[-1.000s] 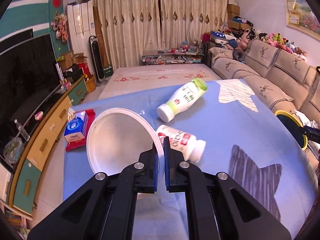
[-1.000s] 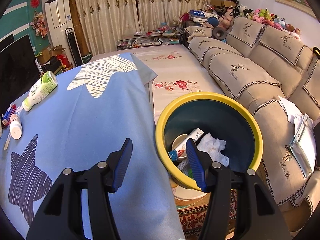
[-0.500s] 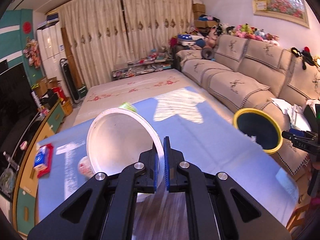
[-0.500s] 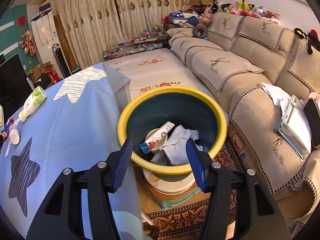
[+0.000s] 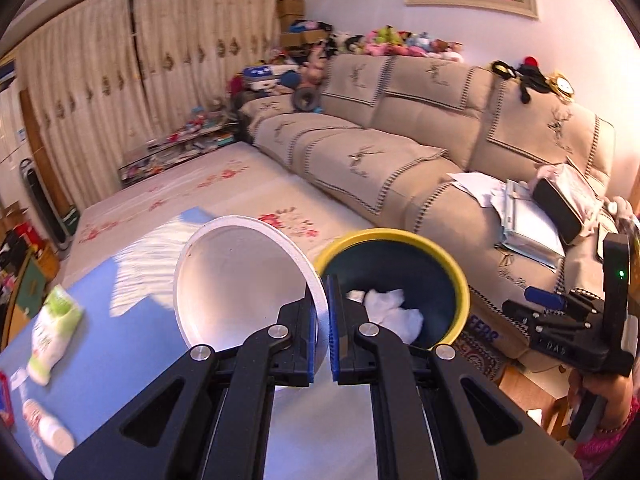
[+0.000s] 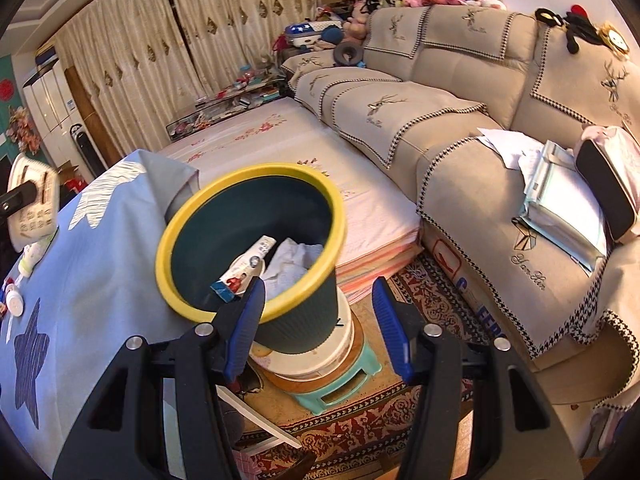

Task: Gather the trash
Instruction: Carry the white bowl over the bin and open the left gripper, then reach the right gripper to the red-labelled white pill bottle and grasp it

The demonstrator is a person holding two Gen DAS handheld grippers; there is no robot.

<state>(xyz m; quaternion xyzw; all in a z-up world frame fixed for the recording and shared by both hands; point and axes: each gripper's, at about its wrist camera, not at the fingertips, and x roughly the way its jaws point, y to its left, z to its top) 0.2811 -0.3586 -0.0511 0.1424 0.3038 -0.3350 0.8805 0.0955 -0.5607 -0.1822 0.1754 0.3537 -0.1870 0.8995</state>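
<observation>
My left gripper (image 5: 322, 280) is shut on the rim of a white paper bowl (image 5: 240, 280), held tilted above the blue tablecloth (image 5: 120, 360), just left of the yellow-rimmed dark green bin (image 5: 460, 280). From the right wrist view the bowl (image 6: 34, 200) shows at the far left edge. The bin (image 6: 168, 240) holds white tissue (image 6: 292, 260) and a small tube (image 6: 244, 268). My right gripper (image 6: 318, 292) hovers open over the bin's near side, touching nothing; it also shows in the left wrist view (image 5: 520, 304), right of the bin. A green-white bottle (image 5: 52, 328) and a red-white bottle (image 5: 44, 424) lie on the cloth.
The bin stands on a white bucket and a teal stool (image 6: 340, 384) over a patterned rug (image 6: 400, 432). A beige sofa (image 6: 460, 140) with papers and a pouch runs along the right. A floral-covered low bed (image 6: 280, 140) lies behind the bin.
My left gripper has swung right with the bowl, from over the bottles on the table to beside the bin. My right gripper has shifted right, and the bin now sits left of centre in its view.
</observation>
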